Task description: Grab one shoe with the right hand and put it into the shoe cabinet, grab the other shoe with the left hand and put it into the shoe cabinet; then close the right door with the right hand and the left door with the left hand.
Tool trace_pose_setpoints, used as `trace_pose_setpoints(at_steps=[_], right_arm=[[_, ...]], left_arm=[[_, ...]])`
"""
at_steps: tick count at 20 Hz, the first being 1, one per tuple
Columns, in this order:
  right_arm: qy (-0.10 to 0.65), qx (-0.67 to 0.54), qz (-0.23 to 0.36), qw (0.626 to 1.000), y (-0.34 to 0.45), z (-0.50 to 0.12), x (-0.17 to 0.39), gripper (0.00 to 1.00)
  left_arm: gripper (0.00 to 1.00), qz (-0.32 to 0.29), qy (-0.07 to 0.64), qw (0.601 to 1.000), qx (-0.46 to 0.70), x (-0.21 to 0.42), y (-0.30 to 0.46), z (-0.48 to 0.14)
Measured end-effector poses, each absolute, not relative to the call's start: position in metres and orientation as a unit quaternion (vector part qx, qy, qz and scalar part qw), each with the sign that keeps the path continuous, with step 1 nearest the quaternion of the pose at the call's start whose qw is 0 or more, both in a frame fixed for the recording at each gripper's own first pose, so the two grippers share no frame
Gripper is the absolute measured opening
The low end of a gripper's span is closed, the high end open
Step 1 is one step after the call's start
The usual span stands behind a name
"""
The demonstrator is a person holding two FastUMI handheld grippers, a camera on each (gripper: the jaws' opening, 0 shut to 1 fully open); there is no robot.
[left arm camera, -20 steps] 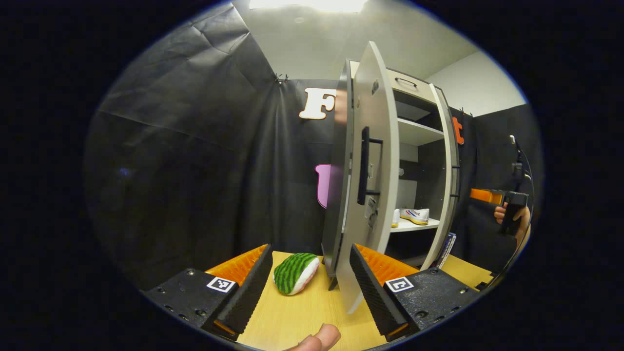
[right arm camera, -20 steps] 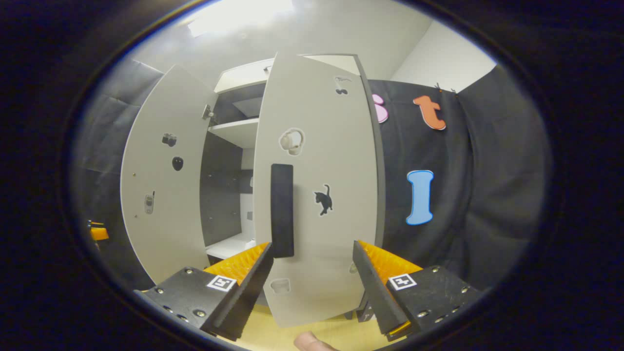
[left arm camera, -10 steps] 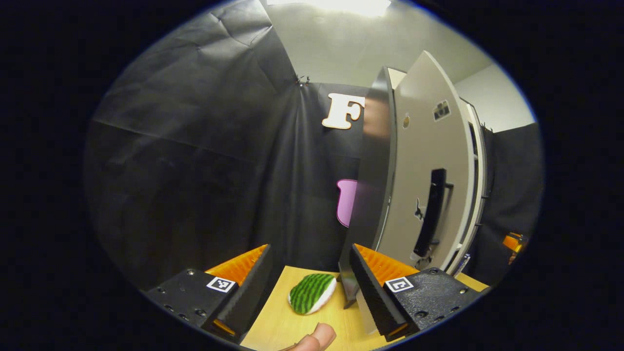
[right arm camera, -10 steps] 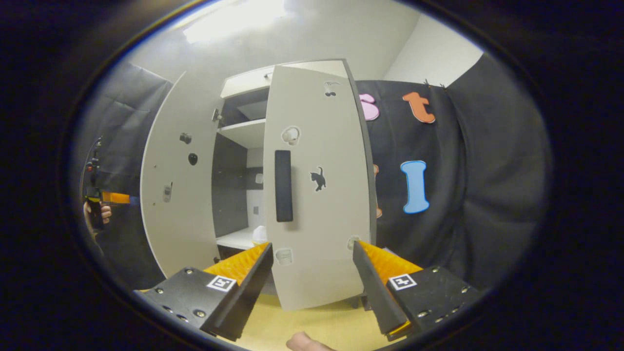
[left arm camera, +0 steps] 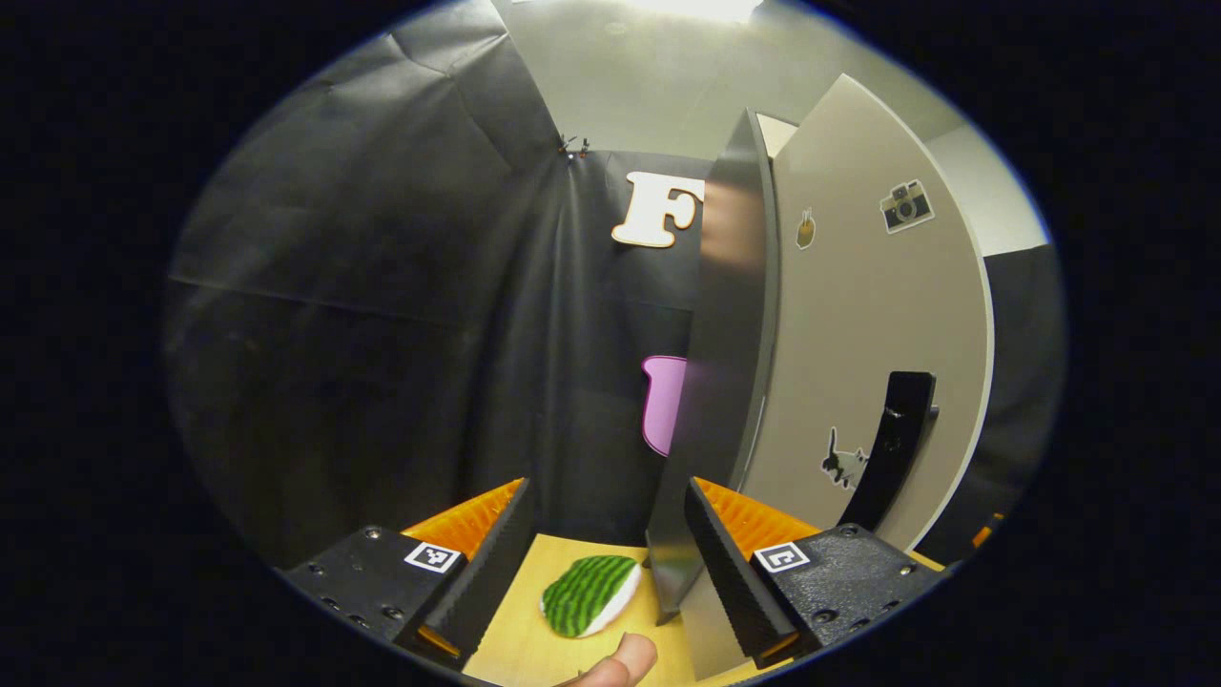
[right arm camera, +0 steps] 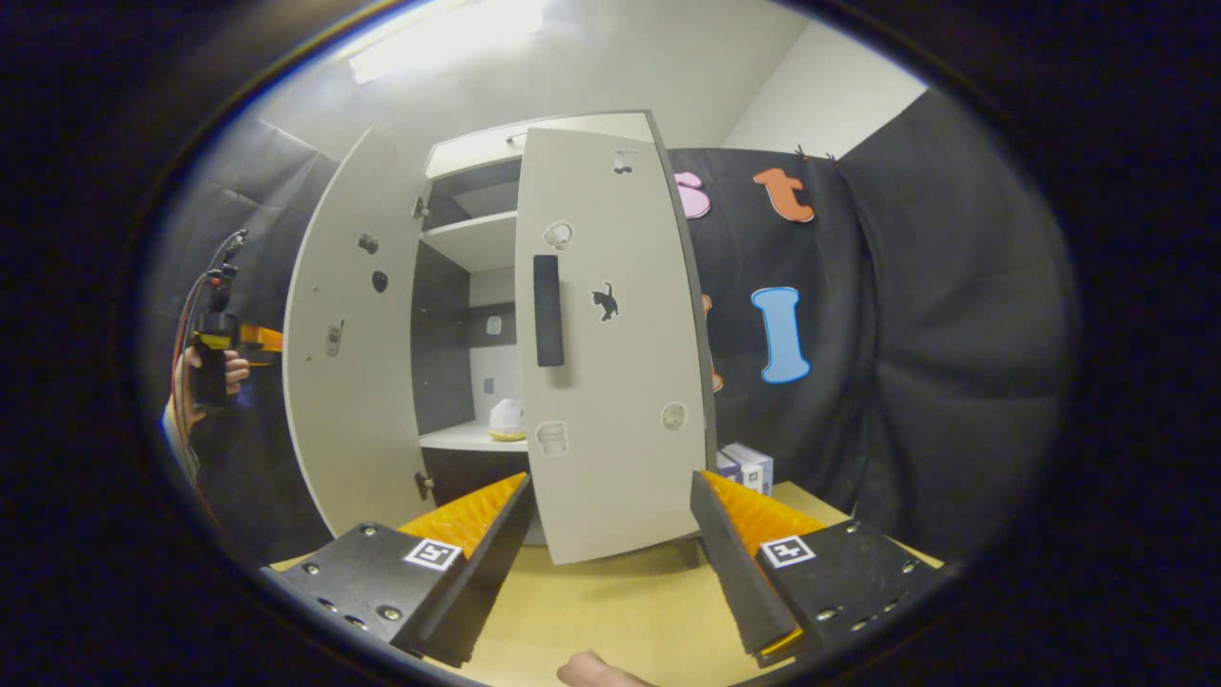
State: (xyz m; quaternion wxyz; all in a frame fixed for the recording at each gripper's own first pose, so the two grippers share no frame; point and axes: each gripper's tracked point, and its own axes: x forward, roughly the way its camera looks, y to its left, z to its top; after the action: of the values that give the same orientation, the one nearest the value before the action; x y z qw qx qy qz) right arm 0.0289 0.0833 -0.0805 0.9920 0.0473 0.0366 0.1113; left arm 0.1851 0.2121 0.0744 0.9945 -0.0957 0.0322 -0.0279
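Ahead of the right gripper [right arm camera: 610,530], jaws wide and empty, the tall pale-grey shoe cabinet [right arm camera: 477,239] has both doors ajar, a white shoe [right arm camera: 506,420] on its shelf. The left gripper [left arm camera: 606,539], likewise spread and empty, faces the cabinet's dark side panel [left arm camera: 720,382], a green striped watermelon-slice toy [left arm camera: 587,593] lying on the wooden surface [left arm camera: 515,639] between its fingers.

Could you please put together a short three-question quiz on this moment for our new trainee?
1. True or false: the right door is fully shut against the shoe cabinet.
2. What lies on the table ahead of the left gripper? A) a watermelon-patterned plush B) a mug C) a book
3. Fill in: the shoe rests on a ___ inside the cabinet.

Key: 1 false, a gap still shows the inside. 2 A. 3 shelf.
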Motion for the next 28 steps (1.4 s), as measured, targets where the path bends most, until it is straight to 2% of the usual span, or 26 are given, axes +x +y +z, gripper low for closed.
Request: trace_pose_setpoints(at_steps=[3,4,6,7,8,9,10,15,16,17,18,19,20,21,22,23,28], right_arm=[[0.038,0.044,0.134,0.989,0.088,-0.087,0.008,0.98],[0.031,0.030,0.134,0.990,0.086,-0.086,0.003,0.98],[0.025,0.017,0.133,0.991,0.081,-0.090,-0.005,0.98],[0.025,0.018,0.137,0.990,0.084,-0.092,-0.009,0.98],[0.028,0.021,0.143,0.989,0.086,-0.095,-0.011,0.98],[0.029,0.023,0.146,0.989,0.084,-0.096,-0.011,0.98],[0.030,0.023,0.144,0.989,0.082,-0.097,-0.011,0.98],[0.034,0.014,0.127,0.991,0.062,-0.106,-0.010,0.98],[0.036,0.015,0.119,0.992,0.055,-0.107,-0.009,0.98],[0.035,0.018,0.108,0.993,0.047,-0.105,-0.005,0.98],[0.032,0.022,0.098,0.994,0.041,-0.102,-0.003,0.98],[0.032,0.027,0.090,0.995,0.037,-0.102,-0.003,0.98],[0.032,0.029,0.087,0.995,0.034,-0.102,-0.002,0.98],[0.033,0.030,0.085,0.995,0.032,-0.102,-0.001,0.98],[0.033,0.030,0.081,0.996,0.028,-0.101,0.000,0.98],[0.036,0.031,0.072,0.996,0.020,-0.102,0.001,0.98],[0.037,0.033,0.053,0.997,0.010,-0.099,0.001,0.98]], left_arm=[[0.93,-0.041,0.076,0.993,-0.079,0.192,0.184,0.062],[1.00,-0.057,0.089,0.991,-0.080,0.193,0.164,0.062],[0.89,-0.048,0.085,0.993,-0.072,0.195,0.152,0.072],[0.88,-0.046,0.082,0.993,-0.068,0.195,0.149,0.072],[0.92,-0.045,0.084,0.993,-0.066,0.193,0.143,0.074],[0.87,-0.048,0.085,0.993,-0.063,0.192,0.134,0.073],[0.93,-0.052,0.086,0.993,-0.061,0.193,0.125,0.074],[0.93,-0.060,0.072,0.995,-0.026,0.192,0.090,0.082],[0.87,-0.056,0.069,0.996,-0.016,0.192,0.085,0.081],[0.93,-0.056,0.070,0.996,-0.011,0.194,0.080,0.080],[0.93,-0.060,0.069,0.996,-0.013,0.195,0.075,0.079],[0.88,-0.065,0.069,0.995,-0.017,0.198,0.073,0.079],[0.93,-0.069,0.070,0.995,-0.019,0.200,0.071,0.078],[0.87,-0.071,0.073,0.995,-0.018,0.202,0.068,0.077],[0.93,-0.074,0.072,0.995,-0.016,0.205,0.062,0.078],[0.88,-0.078,0.063,0.995,-0.014,0.211,0.053,0.081],[0.91,-0.100,0.071,0.992,-0.035,0.222,0.017,0.070]])
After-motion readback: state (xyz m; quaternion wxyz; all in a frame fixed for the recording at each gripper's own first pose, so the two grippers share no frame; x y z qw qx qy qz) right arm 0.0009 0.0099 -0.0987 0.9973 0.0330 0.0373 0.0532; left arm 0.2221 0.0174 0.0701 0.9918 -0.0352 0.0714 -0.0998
